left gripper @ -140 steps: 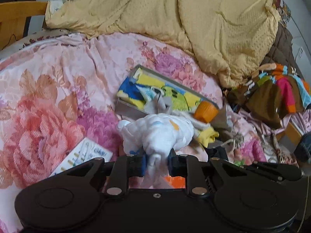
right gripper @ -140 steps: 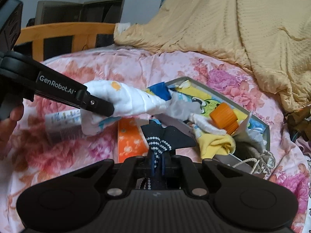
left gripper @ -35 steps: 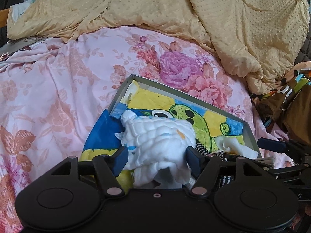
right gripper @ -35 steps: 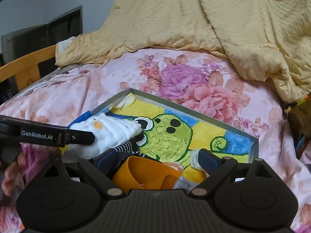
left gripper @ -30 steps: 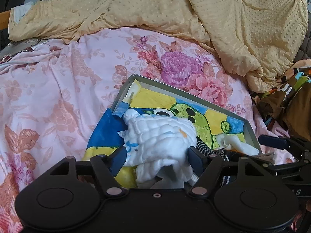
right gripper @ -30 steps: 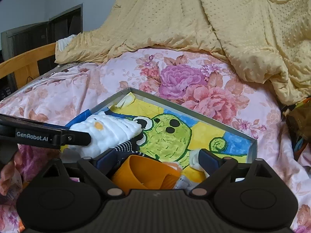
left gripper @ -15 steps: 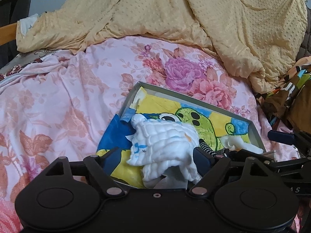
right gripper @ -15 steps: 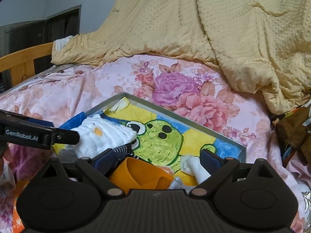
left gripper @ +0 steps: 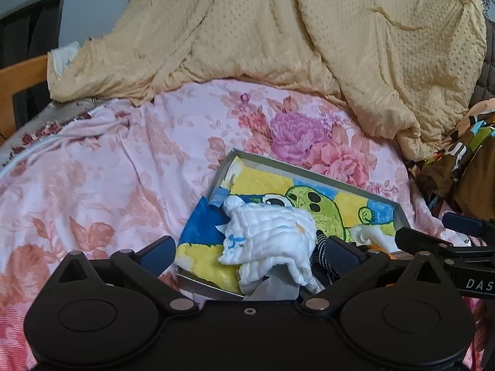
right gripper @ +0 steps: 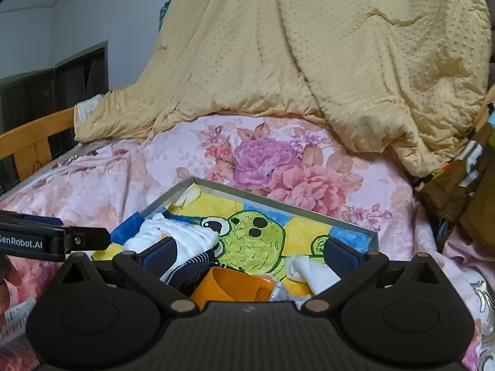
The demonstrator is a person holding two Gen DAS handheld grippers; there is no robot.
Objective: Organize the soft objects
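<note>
A shallow grey box [left gripper: 312, 175] with a green cartoon frog printed inside lies on the flowered bedspread; it also shows in the right wrist view [right gripper: 272, 201]. A white crinkled cloth [left gripper: 272, 235] lies in its near left part, also seen in the right wrist view [right gripper: 182, 241]. A dark striped sock [right gripper: 188, 267], an orange cup [right gripper: 235, 287] and a white sock [right gripper: 309, 270] lie at the box's near edge. My left gripper [left gripper: 250, 252] is open, its jaws wide on either side of the white cloth. My right gripper [right gripper: 249, 252] is open above the cup.
A yellow dotted quilt [left gripper: 278, 31] is heaped behind the box. Brown and multicoloured clothes [left gripper: 464, 167] lie at the right. A wooden bed rail [right gripper: 34, 142] runs along the far left. The pink flowered bedspread [left gripper: 108, 170] surrounds the box.
Both grippers have drawn back and up from the box. The white cloth and the other items stay lying in the box. Both jaws stay wide.
</note>
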